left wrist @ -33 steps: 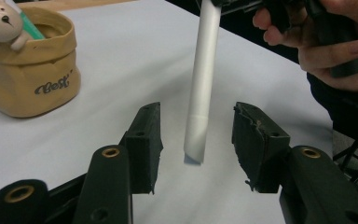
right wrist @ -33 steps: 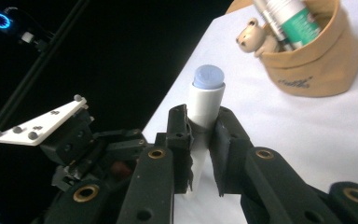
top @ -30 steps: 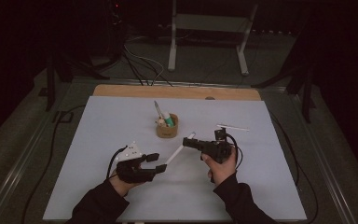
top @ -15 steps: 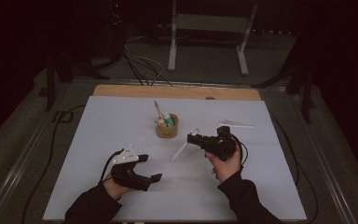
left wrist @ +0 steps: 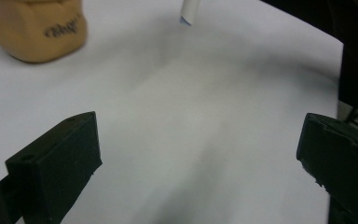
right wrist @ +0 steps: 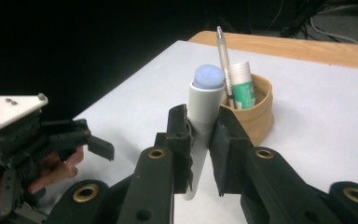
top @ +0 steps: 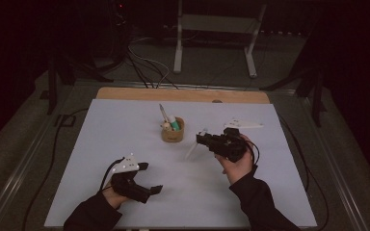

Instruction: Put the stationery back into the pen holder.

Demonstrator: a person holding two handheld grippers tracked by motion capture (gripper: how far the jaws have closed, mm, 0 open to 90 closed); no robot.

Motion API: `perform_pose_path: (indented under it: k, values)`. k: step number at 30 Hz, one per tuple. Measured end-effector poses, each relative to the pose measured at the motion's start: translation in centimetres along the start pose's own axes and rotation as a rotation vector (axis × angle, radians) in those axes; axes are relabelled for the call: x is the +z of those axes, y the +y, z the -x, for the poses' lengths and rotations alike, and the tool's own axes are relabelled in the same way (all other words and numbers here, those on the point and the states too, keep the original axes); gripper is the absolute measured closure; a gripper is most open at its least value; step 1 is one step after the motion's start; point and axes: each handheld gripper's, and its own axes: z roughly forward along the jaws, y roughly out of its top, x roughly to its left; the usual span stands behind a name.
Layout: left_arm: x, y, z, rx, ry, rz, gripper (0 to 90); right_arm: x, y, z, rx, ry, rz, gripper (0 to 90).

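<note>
marker clamped in right gripper; blue cap visible there.

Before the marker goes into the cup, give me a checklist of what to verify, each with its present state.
1. Grip on the white marker: the right gripper has both jaws pressed on its barrel. Ok.
2. Marker lifted off the table: its lower end in the high view looks raised above the sheet, but contact is hard to judge. Cannot tell.
3. Left gripper released and out of the way: jaws have just been opening, nothing between them, low on the near side. Ok.
4. Room in the tan cup: a pen and a glue stick already stand in it; the free space is hidden. Cannot tell.
5. Cup upright: ok.
</note>
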Motion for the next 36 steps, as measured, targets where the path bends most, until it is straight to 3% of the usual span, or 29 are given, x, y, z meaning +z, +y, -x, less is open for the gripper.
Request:
perform_pose_path:
  k: [10, 22, 36]
  values:
    - [-0.1, -0.4, 0.1, 0.032, -0.024, -0.015, 0.2, -0.1, 1.2, -0.1, -0.078, -0.041, 0.009, 77.8]
    - [0.1, -0.4, 0.4, 0.039, -0.034, -0.019, 0.2, 0.2, 2.5, -1.0, -0.167, -0.073, -0.002, 77.9]
    - [0.1, -0.5, 0.3, 0.034, -0.036, -0.023, 0.2, 1.1, 3.9, -1.0, -0.219, -0.096, -0.007, 77.8]
